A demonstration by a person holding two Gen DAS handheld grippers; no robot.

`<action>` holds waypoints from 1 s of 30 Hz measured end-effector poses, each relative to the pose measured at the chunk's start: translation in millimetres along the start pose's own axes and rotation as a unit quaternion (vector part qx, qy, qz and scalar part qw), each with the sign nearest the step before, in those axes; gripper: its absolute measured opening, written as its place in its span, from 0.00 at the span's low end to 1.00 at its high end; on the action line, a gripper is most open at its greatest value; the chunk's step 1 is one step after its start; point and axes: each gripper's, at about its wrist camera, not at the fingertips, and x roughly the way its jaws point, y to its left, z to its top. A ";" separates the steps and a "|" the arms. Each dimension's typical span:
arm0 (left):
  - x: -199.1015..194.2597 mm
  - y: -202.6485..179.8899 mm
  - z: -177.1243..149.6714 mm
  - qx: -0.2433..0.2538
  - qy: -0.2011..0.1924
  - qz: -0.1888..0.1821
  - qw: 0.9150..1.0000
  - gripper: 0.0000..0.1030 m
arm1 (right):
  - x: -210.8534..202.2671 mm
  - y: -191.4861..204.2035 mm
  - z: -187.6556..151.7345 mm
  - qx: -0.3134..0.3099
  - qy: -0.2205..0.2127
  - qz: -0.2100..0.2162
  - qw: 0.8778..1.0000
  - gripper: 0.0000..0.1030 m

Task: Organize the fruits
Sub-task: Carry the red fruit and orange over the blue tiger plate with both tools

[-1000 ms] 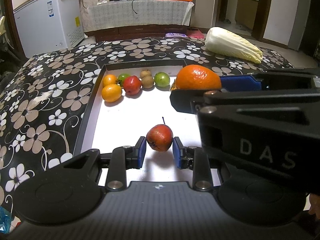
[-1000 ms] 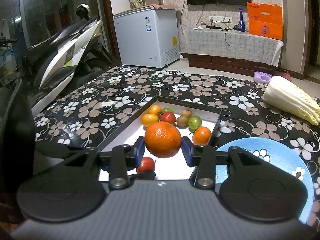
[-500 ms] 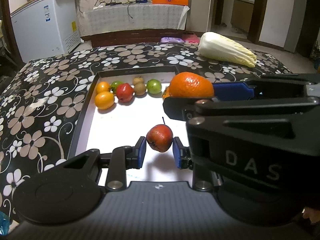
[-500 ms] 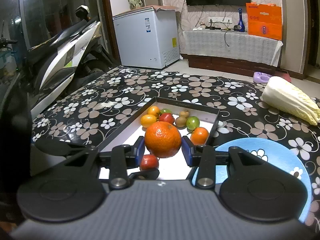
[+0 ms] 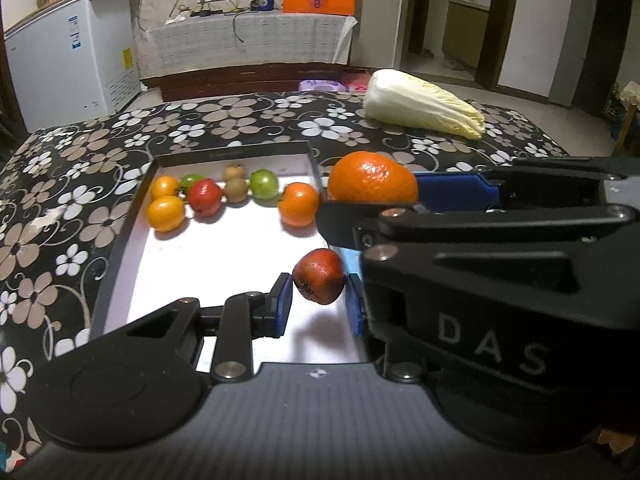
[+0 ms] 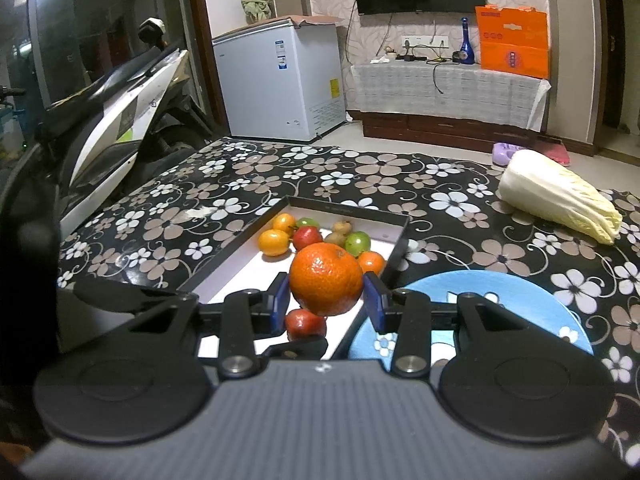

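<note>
Your left claw (image 5: 318, 300) grips a small red fruit (image 5: 319, 276) between its blue pads, held level. Your right claw (image 6: 326, 300) crosses just above it, clamped on a big orange (image 6: 326, 283).

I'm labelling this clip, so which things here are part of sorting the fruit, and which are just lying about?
Part of the job: large orange in the right gripper; dark red fruit in the left gripper; fruits in the tray; blue plate.

Lying about: cabbage, freezer, scooter.
</note>
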 end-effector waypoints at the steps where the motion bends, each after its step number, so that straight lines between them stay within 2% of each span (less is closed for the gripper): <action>1: 0.4 -2.2 0.1 0.001 0.000 -0.002 1.000 0.33 | -1.2 -1.6 -0.6 0.000 0.000 -0.002 1.000 0.42; 17: 0.7 -16.0 6.4 0.002 -0.022 -0.017 1.000 0.33 | -23.4 -34.6 -5.5 0.025 -0.011 -0.036 0.999 0.42; 23: 1.2 -30.4 5.1 0.015 -0.026 -0.046 0.999 0.33 | -27.9 -49.0 -8.9 0.039 -0.005 -0.063 0.997 0.42; 30: 14.5 -59.7 -4.7 0.041 -0.004 -0.073 0.996 0.33 | -23.9 -61.6 -18.2 0.045 0.022 -0.083 0.995 0.42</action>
